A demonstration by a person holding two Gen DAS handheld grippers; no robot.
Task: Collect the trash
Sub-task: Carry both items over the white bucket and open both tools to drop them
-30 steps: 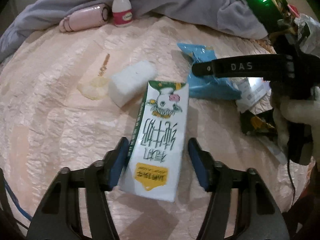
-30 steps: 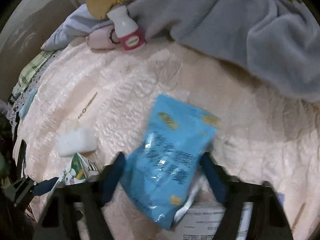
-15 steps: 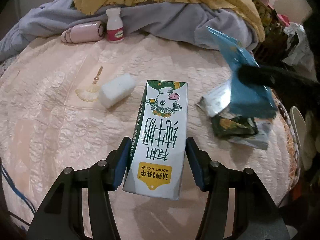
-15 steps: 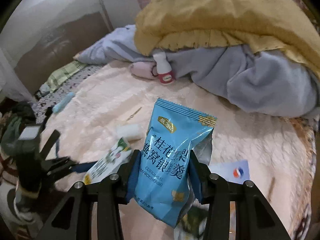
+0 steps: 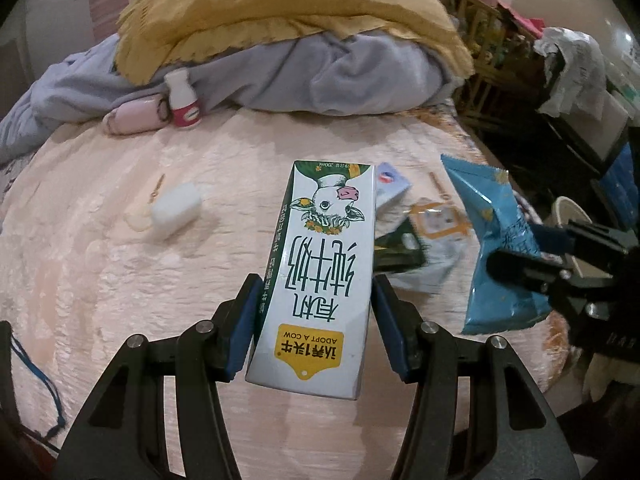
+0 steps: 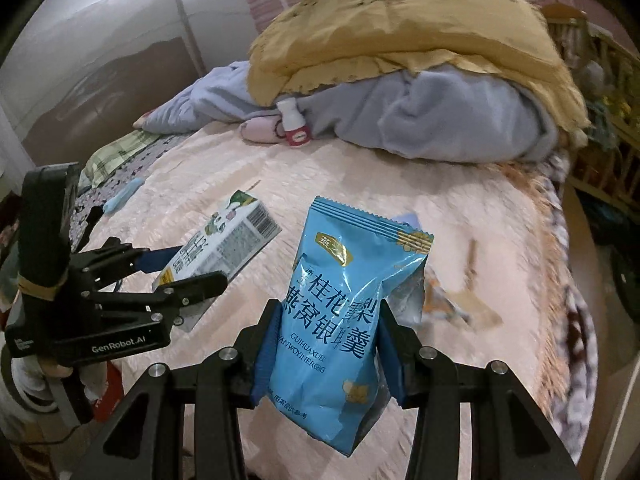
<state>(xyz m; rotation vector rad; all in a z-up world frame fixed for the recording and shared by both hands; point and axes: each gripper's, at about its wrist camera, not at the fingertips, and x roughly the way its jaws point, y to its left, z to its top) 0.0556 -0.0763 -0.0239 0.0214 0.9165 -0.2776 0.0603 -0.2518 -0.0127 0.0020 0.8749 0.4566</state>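
My left gripper [image 5: 316,316] is shut on a white and green milk carton [image 5: 320,264] and holds it above the pink bedspread [image 5: 100,264]. My right gripper [image 6: 326,344] is shut on a blue snack bag [image 6: 344,312], lifted off the bed. The bag also shows at the right of the left wrist view [image 5: 500,240]. The carton and left gripper show at the left of the right wrist view [image 6: 224,248]. More wrappers [image 5: 432,224] lie on the bed behind the carton. A white foam block [image 5: 176,210] lies to the left.
A small white bottle with a red label [image 5: 182,100] and a pink case [image 5: 132,118] lie against a grey and yellow blanket pile [image 5: 300,48] at the back. A wooden stick [image 5: 156,188] lies by the block. Cluttered furniture [image 5: 560,80] stands to the right of the bed.
Both grippers closed on their items and lifted them off the bed: the left raised the milk carton, the right raised the blue bag and pulled back from the bed.
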